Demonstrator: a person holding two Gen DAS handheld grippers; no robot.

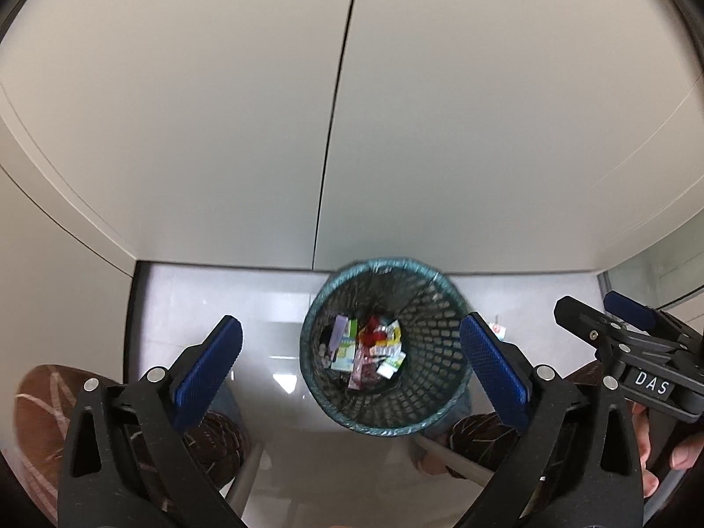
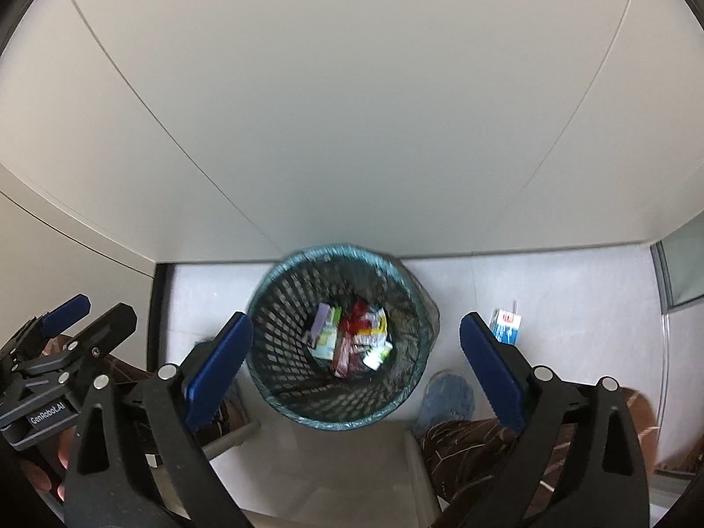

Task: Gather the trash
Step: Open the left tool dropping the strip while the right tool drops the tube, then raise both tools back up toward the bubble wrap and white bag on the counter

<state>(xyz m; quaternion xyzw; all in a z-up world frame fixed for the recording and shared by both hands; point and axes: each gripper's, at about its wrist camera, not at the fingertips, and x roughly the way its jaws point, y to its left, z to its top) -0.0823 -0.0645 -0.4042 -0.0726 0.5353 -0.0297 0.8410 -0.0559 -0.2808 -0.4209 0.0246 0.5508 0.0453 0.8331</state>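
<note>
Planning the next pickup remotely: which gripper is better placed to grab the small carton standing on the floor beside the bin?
Probably the right gripper. It is open and empty, and the carton sits just beyond its right finger, right of the bin. The left gripper, also open, is farther away.

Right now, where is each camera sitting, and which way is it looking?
Left wrist: rides the left gripper, looking steeply down at the mesh bin; its open fingers, the right gripper and patterned trouser legs show.
Right wrist: rides the right gripper, looking down at the bin; its open fingers and the left gripper show.
Shared: the bin, its wrappers, the small carton beside it.
</note>
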